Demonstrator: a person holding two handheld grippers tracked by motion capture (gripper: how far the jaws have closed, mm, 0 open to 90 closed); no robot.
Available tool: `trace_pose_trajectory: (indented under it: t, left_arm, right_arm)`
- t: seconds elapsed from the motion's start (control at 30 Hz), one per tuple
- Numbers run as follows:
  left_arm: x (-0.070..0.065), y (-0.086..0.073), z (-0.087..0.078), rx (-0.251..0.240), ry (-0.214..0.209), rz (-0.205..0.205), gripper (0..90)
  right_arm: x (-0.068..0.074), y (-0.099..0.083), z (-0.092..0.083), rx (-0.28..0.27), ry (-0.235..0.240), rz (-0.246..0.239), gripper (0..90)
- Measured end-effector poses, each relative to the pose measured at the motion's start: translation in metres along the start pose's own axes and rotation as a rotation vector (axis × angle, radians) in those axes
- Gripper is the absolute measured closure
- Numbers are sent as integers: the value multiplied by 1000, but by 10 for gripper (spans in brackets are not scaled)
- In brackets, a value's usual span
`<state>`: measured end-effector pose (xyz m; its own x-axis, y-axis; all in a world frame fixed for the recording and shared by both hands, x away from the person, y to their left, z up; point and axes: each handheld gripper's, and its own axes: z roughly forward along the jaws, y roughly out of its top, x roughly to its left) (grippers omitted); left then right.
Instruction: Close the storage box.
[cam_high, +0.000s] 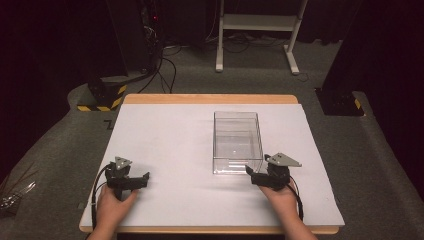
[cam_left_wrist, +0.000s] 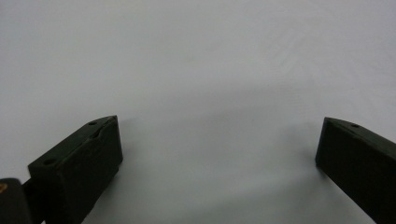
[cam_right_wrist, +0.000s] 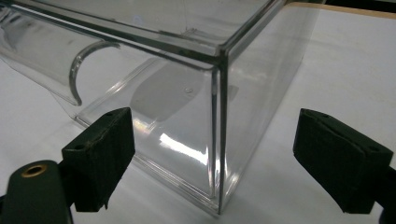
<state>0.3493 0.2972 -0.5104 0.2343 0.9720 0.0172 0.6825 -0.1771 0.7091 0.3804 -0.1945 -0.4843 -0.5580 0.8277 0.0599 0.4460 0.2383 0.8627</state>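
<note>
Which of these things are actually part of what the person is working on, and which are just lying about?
Part of the job:
- clear plastic box, on the white table
- right tongs, open around the box's near corner
- left tongs, open over bare table

Just lying about:
- white stand on the floor behind
- black cables
- yellow-and-black striped block

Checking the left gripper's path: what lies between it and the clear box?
Nothing: in the high view only bare white table cover lies between the left gripper and the clear box.
</note>
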Motion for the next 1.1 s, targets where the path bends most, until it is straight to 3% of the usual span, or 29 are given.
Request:
trace_pose_trajectory:
  t: [0.67, 1.1]
  left_arm:
    - [0, 0, 0, 0, 1, 1, 8]
    - [0, 0, 0, 0, 0, 0, 8]
  right_arm:
    - [-7, 6, 17, 16, -18, 31, 125]
    - [-4, 4, 5, 22, -4, 43, 156]
